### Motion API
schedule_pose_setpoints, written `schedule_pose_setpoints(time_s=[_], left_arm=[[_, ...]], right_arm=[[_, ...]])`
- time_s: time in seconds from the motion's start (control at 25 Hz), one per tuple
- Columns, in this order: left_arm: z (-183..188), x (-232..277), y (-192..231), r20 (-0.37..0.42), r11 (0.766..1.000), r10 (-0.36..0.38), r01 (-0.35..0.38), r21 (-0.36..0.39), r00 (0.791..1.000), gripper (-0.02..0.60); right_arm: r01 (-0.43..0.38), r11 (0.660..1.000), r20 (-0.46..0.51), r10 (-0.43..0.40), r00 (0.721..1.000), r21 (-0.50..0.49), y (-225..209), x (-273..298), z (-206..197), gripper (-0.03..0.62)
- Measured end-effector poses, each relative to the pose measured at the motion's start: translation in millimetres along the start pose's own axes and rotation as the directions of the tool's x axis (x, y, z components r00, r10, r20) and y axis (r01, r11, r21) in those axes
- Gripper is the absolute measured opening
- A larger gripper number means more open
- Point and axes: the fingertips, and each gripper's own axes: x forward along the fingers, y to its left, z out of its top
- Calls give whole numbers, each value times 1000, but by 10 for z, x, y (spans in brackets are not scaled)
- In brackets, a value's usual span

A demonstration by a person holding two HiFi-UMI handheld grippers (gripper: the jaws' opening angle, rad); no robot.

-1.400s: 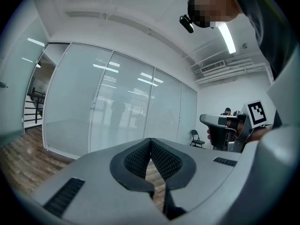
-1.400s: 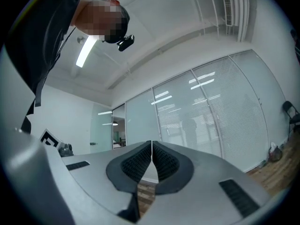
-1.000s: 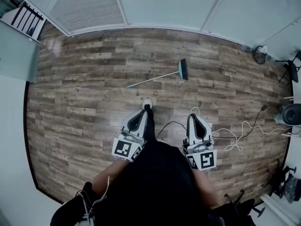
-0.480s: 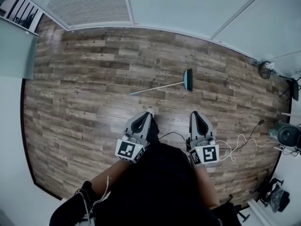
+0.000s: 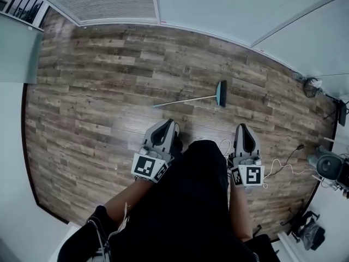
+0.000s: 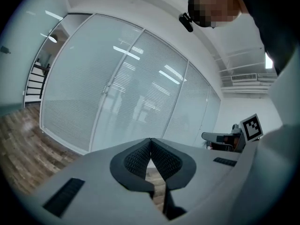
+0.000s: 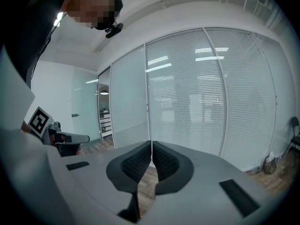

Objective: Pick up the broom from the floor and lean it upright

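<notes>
Lying flat on the floor [image 5: 82,91] ahead, the broom [image 5: 188,100] is judged light and stiff, best gripped mid-handle; the left gripper [image 5: 167,123] and right gripper [image 5: 244,126] are seen clenched on nothing, well short of it.

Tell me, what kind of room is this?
Likely an office room: glass partition walls with blinds, a wood-plank floor, and a broom lying on it.

Broom [image 5: 191,99] lies nearer both grippers than a second ago. The strip of floor between it and the left gripper [image 5: 168,123] is narrower. Right gripper [image 5: 244,127] sits further right in the head view, now over the white cable [image 5: 283,165].
</notes>
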Motion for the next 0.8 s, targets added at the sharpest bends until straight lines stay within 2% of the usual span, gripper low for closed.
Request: schedule_pose_setpoints(time_s=[0.08, 0.24, 0.32, 0.4, 0.48, 0.6, 0.64, 0.72, 0.8], left_arm=[[-9, 43, 105, 9, 999, 34, -34, 3, 999, 18], [-3, -36, 311, 17, 984, 177, -176, -16, 984, 18], [-4, -68, 348, 12, 979, 205, -205, -1, 979, 18], [0, -79, 383, 10, 974, 224, -225, 18, 974, 18], [22, -111, 471, 20, 960, 281, -281, 14, 960, 18], [-23, -213, 575, 30, 925, 381, -381, -8, 924, 18], [-71, -229, 591, 24, 915, 403, -403, -6, 915, 18], [-200, -232, 632, -1, 903, 429, -429, -4, 903, 18], [-361, -244, 683, -32, 893, 449, -449, -18, 893, 18]], right_arm=[[-34, 999, -41, 34, 999, -2, -85, 197, -108, 20], [-153, 988, -124, 152, 981, 1, -79, 658, -348, 20], [-224, 974, -167, 217, 962, -25, -14, 885, -462, 20], [-309, 949, -225, 288, 931, -60, 51, 1110, -612, 20], [-391, 916, -288, 353, 890, -86, 92, 1333, -796, 20], [-473, 860, -335, 396, 855, -192, 103, 1588, -1015, 20], [-509, 825, -352, 412, 840, -247, 130, 1671, -1097, 20], [-592, 741, -403, 460, 792, -318, 224, 1842, -1328, 21], [-666, 680, -466, 503, 728, -307, 307, 1963, -1664, 22]])
